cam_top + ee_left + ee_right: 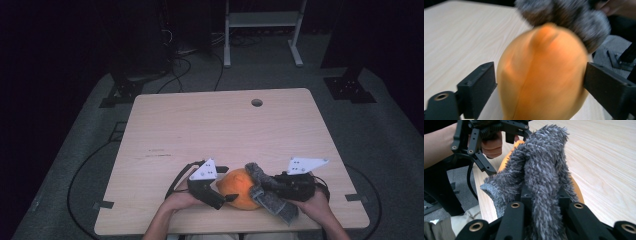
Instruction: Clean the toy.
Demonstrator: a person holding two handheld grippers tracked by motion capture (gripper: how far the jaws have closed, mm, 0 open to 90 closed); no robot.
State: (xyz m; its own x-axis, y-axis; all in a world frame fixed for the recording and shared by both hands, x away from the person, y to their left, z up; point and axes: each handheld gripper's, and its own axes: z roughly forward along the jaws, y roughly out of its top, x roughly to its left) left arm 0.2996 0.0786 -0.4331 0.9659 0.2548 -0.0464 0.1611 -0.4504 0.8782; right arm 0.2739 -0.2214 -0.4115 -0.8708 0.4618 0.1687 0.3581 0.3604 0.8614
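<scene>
From the high view, the person is sitting at the near edge of the table (220,125), both hands working close together. The orange cloth (239,187) is lying bunched on the table near that edge, right between the two tools. The left hand-held gripper (226,184) is sitting at the cloth's left side, and the right hand-held gripper (267,186) is coming in from the right with a grey sock (270,195) draped over its front, the sock touching the cloth's right side.

Over to the left gripper view: the orange cloth (544,75) is bulging up between the two black jaws, blurred. The left hand-held gripper (540,82) is standing wide, its jaws flanking the cloth on either side; whether the pads are pressing on it I cannot tell. The fuzzy grey sock (574,17) is sitting just beyond the cloth's top, touching it.

Now the right gripper view: the right hand-held gripper (544,202) is clamped tight on the grey sock (541,170), which is rising up out of the jaws and folding over. A sliver of orange cloth (576,190) is peeking out behind the sock. Farther off, the left hand (491,145) is holding its own tool by the table's edge.
</scene>
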